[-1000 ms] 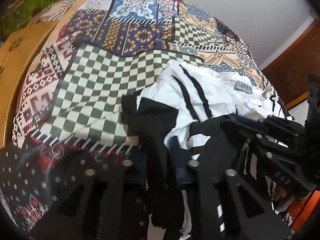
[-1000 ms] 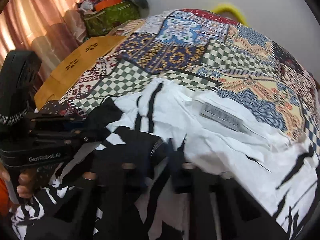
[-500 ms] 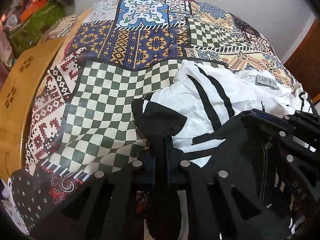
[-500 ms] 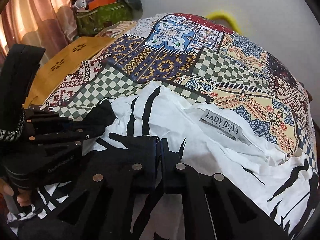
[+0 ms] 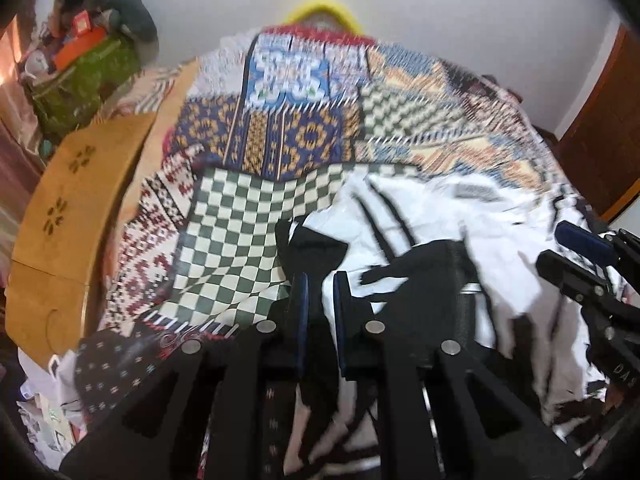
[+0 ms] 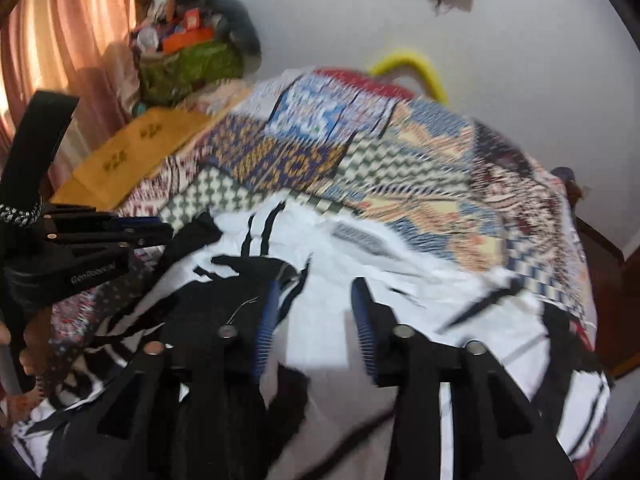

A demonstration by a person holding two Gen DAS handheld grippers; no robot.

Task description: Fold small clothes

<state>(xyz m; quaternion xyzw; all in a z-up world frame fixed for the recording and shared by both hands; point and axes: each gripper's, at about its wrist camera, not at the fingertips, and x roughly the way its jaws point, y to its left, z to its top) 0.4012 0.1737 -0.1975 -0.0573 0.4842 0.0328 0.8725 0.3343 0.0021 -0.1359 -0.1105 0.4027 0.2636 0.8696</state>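
Observation:
A white and black garment (image 5: 432,236) with a grey label lies crumpled on the patchwork bedspread (image 5: 304,136); it also shows in the right wrist view (image 6: 360,264). My left gripper (image 5: 319,280) has its jaws a narrow gap apart, with a black part of the garment between them; it also shows at the left of the right wrist view (image 6: 152,228). My right gripper (image 6: 314,292) is open above the white cloth, with nothing between its fingers; it also shows at the right of the left wrist view (image 5: 576,252).
A wooden bed frame (image 5: 68,216) runs along the left. A green bag with clutter (image 6: 188,64) stands at the back left by orange curtains (image 6: 60,28). A yellow ring (image 6: 412,68) leans on the white wall. A brown door (image 5: 600,120) is at the right.
My right gripper has opened and let go of the black cloth. My left gripper's jaws have parted slightly. Both views have tilted up and are blurred by motion.

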